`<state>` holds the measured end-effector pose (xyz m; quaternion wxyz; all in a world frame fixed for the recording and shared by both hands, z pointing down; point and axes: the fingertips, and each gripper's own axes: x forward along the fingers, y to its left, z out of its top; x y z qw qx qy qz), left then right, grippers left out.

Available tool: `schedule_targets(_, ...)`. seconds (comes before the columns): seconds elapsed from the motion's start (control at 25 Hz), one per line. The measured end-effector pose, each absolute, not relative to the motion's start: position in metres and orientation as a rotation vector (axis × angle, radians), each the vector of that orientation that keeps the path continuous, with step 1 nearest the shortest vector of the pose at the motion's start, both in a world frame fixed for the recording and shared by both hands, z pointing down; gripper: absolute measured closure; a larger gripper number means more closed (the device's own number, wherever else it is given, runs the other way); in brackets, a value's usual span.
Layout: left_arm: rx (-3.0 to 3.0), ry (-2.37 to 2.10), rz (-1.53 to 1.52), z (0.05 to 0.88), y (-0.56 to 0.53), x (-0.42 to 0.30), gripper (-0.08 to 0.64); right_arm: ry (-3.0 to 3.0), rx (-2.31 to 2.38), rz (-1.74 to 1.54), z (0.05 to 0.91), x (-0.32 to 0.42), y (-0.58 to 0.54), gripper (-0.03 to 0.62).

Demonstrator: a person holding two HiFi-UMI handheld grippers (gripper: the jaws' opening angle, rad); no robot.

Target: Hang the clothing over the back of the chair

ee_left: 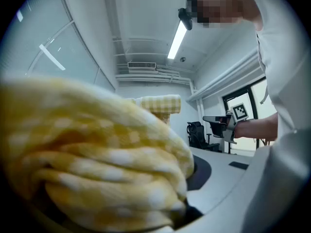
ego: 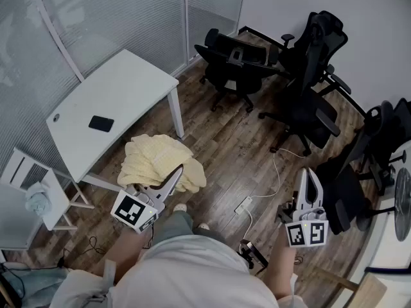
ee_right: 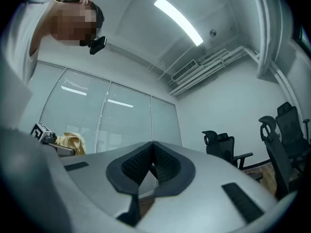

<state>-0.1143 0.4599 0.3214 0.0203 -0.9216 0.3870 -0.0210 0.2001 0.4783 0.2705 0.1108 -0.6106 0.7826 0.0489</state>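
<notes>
The carrying step is in hand. The left gripper (ego: 174, 175) has its jaws clamped on a bunched fold of the yellow checked garment (ego: 157, 159). The garment hangs from the jaws in a loose heap above the wooden floor (ego: 225, 146), just in front of the white bench (ego: 128, 82) near its corner leg, and it touches no chair. In the left gripper view the fabric fills the space between the jaws, so the hold looks deep rather than by an edge. The right gripper (ego: 308, 175) is held out well to the right of the bench, apart from the garment, with its jaws closed together on nothing. Several black office chairs (ego: 234, 66) stand beyond the bench's far end, by the wall. A white folding chair (ego: 26, 178) sits at the bench's left side with a pale cloth (ego: 37, 202) on it. Which chair is meant I cannot tell. The next move, as I judge it, calls for carrying the garment to a chair back. The right gripper will probably need to open and take a second hold, so the bundle can be spread and draped evenly over the top instead of sliding off as a lump.
</notes>
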Motion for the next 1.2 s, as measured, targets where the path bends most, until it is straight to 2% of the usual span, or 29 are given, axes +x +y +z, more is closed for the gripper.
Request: schedule_targets(1.2,-2.868,1.232,-0.061,0.319,0.442,-0.108,0.443,2.184,-1.747,0.062,0.265,0.213,0.474,0.572)
